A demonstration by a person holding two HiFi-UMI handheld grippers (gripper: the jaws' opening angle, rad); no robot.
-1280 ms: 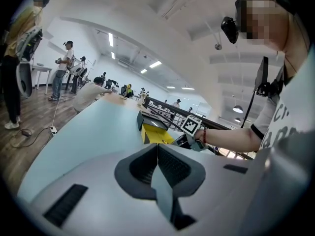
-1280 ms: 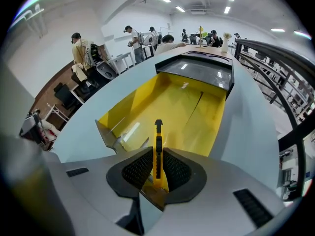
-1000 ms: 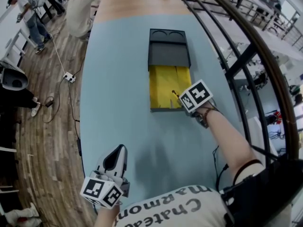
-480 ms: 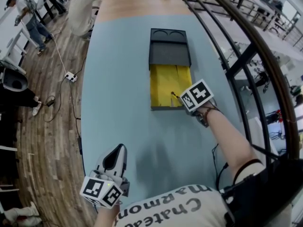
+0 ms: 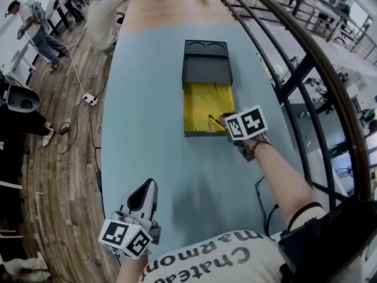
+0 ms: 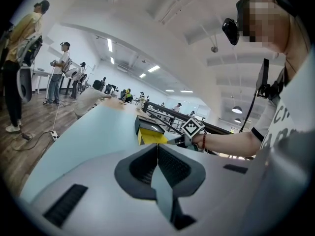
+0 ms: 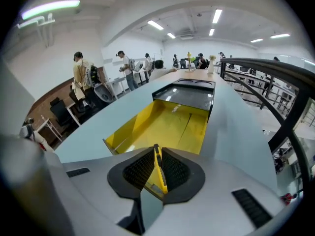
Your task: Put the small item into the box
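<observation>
A black box (image 5: 205, 62) lies on the light blue table (image 5: 144, 111) with its yellow tray (image 5: 200, 104) pulled out toward me. My right gripper (image 5: 222, 124) hovers over the tray's near right corner, shut on a thin yellow item (image 5: 214, 122). In the right gripper view the yellow item (image 7: 158, 167) stands edge-on between the pads, and the yellow tray (image 7: 162, 124) lies just ahead and below. My left gripper (image 5: 143, 194) is shut and empty, low at the table's near left. From the left gripper (image 6: 157, 163) view the box (image 6: 147, 131) is far ahead.
A dark metal railing (image 5: 294, 75) runs along the table's right side. The table's left edge drops to a wood floor (image 5: 53, 158) with cables and a white power strip (image 5: 90, 99). Several people stand far off at the upper left.
My right gripper has turned a little and edged left over the tray's near right corner, still holding the yellow item. The left gripper has not moved.
</observation>
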